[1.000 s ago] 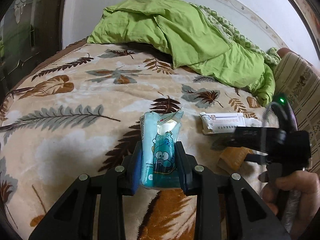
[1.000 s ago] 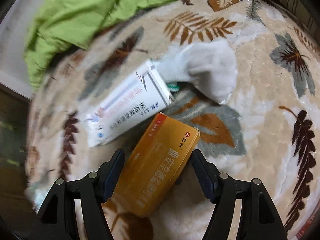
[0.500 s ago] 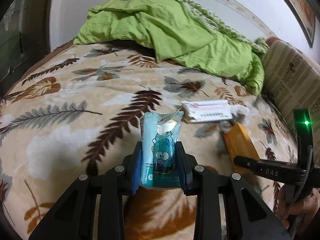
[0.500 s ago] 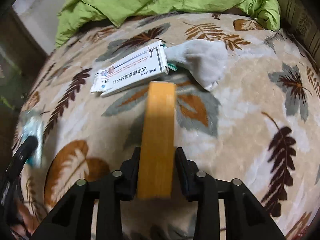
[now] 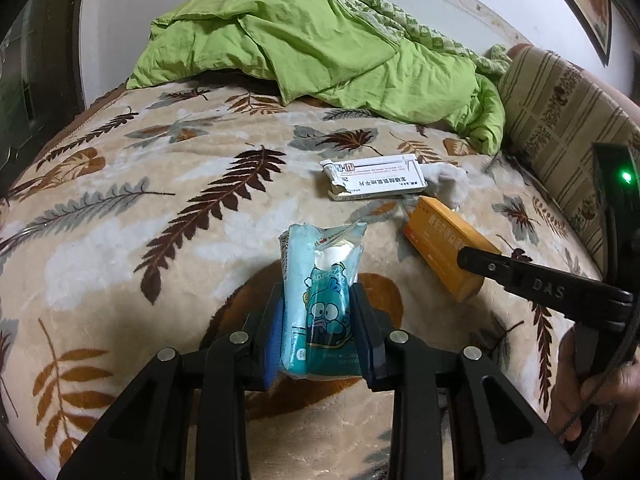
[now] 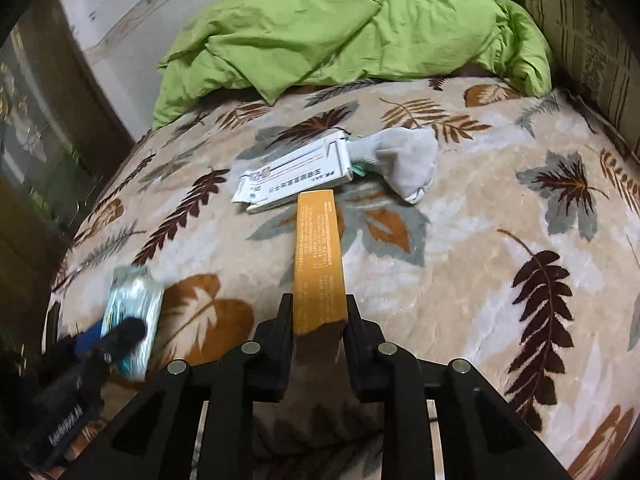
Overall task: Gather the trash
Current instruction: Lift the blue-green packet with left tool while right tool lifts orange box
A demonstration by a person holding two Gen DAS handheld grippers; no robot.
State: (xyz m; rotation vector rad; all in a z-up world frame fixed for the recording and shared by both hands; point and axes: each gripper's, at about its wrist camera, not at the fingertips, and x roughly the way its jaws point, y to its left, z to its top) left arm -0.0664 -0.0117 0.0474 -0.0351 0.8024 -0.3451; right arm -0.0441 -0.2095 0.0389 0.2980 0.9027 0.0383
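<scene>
Left gripper point(image 5: 318, 316) clamped on the teal cartoon-print plastic packet point(image 5: 320, 292), right gripper point(image 6: 316, 316) clamped on the narrow orange cardboard box point(image 6: 319, 258), both held above the leaf-patterned beige blanket point(image 6: 480, 240), white medicine carton point(image 6: 294, 176) lying beside grey sock point(image 6: 404, 160).

Teal packet point(image 5: 320, 300), orange box point(image 6: 319, 256) (both clamped upright).

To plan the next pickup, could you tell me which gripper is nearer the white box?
Right. The right gripper, holding the orange box, sits just short of the white box; the left gripper is farther back.
</scene>
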